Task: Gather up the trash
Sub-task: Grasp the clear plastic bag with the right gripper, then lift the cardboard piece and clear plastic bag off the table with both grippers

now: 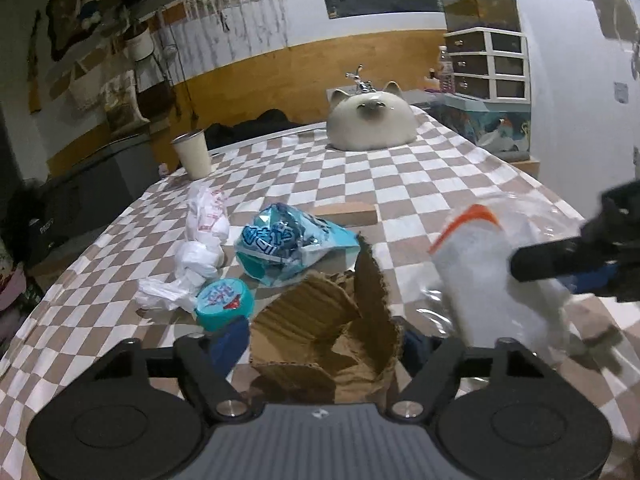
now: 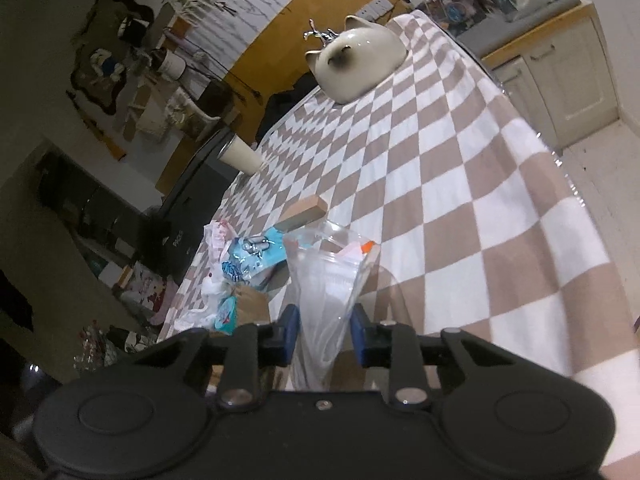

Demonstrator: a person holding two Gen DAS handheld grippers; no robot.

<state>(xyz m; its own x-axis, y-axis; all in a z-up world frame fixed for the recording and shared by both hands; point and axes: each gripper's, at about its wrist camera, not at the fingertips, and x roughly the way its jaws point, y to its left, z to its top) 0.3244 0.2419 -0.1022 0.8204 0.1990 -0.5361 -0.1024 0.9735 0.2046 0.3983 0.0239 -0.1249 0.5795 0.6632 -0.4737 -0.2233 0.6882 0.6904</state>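
In the left wrist view my left gripper (image 1: 324,344) sits low over the checked tablecloth (image 1: 420,176), its blue pads against both sides of a torn piece of brown cardboard (image 1: 320,328). Just ahead lie a teal round lid (image 1: 224,304), a blue snack bag (image 1: 288,240) and a crumpled white plastic bag (image 1: 200,248). My right gripper (image 2: 325,334) is shut on a clear plastic bag with an orange strip (image 2: 324,280) and holds it up above the table. From the left wrist that bag (image 1: 480,272) hangs at the right, with the right gripper (image 1: 532,268) behind it.
A wooden block (image 1: 344,214) lies beyond the snack bag. A cream cat-shaped ceramic (image 1: 370,120) stands at the far end, a cream cup (image 1: 192,152) at the far left edge. The table's right edge drops to the floor beside cabinets (image 2: 568,80).
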